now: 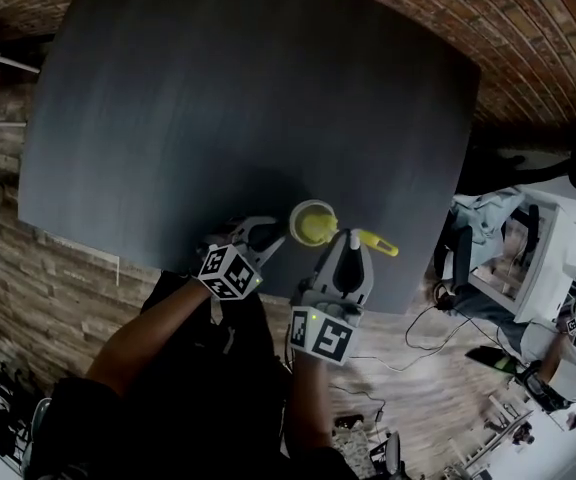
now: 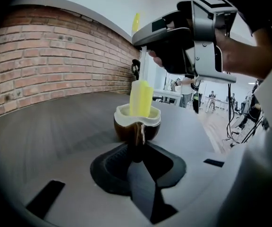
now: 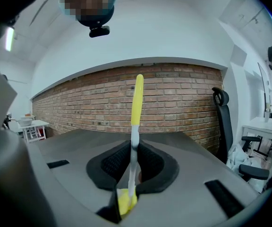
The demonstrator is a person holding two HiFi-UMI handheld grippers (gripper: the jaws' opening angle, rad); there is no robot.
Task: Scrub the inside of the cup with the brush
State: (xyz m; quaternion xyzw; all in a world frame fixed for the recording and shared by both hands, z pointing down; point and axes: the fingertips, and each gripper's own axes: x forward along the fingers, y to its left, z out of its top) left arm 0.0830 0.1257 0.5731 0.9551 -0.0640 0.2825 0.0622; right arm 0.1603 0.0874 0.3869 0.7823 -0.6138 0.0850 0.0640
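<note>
A dark cup (image 1: 313, 224) with a cream inside stands near the front edge of the dark table (image 1: 218, 98). The yellow brush head (image 2: 140, 98) stands inside the cup (image 2: 137, 124). My left gripper (image 1: 268, 234) is at the cup's left side, and in the left gripper view its jaws (image 2: 137, 148) pinch the cup's handle. My right gripper (image 1: 346, 244) is just to the right of the cup, shut on the brush's handle (image 3: 135, 141). The handle's yellow end (image 1: 378, 241) sticks out past it. The cup does not show in the right gripper view.
The table's front edge (image 1: 268, 283) runs just below both grippers. A brick wall (image 3: 174, 98) lies beyond the table. An office chair (image 3: 223, 122) and white desks (image 1: 558, 258) stand to the right, with cables on the wooden floor.
</note>
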